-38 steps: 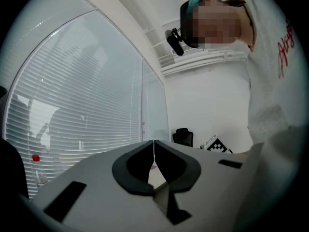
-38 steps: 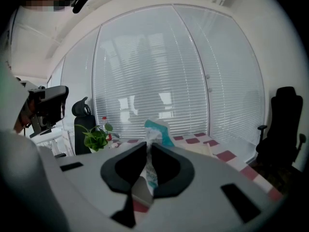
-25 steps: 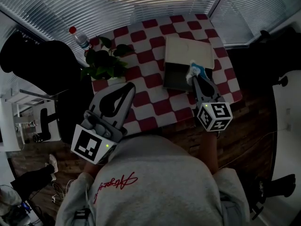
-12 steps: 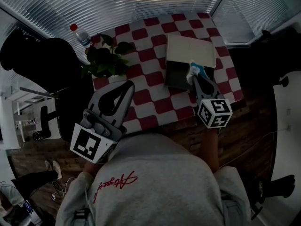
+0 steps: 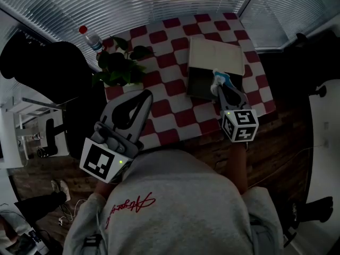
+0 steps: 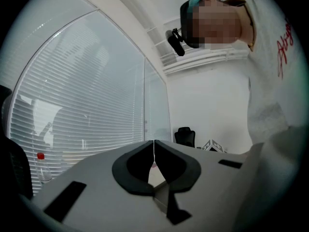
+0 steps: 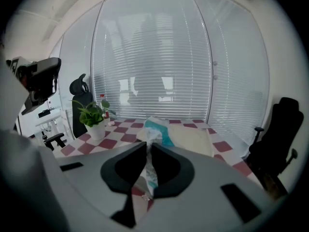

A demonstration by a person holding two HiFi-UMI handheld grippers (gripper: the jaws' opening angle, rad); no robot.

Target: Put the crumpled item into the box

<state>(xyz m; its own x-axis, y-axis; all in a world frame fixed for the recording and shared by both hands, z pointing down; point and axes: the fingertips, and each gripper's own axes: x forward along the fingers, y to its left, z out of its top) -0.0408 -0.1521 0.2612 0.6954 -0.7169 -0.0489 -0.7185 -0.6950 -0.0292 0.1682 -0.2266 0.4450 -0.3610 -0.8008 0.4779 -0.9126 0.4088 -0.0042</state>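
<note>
My right gripper (image 5: 217,87) is shut on a crumpled white and teal wrapper (image 5: 220,78), held at the near right corner of the open box (image 5: 201,83). The box is dark inside, with its pale lid (image 5: 215,57) folded back toward the window. In the right gripper view the wrapper (image 7: 155,130) sticks up between the closed jaws of the right gripper (image 7: 148,147), with the lid (image 7: 190,139) just beyond. My left gripper (image 5: 144,97) hovers over the table's near left edge, shut and empty; the left gripper (image 6: 154,144) points at the blinds.
A red and white checked cloth (image 5: 170,62) covers the table. A potted plant (image 5: 119,68) stands at its left side, with a red-capped bottle (image 5: 92,40) behind it. A black chair (image 5: 40,68) is left of the table. Blinds (image 5: 159,4) lie beyond.
The right gripper has moved slightly up and away with the wrapper, closer to the box's opening. The left gripper has stayed put.
</note>
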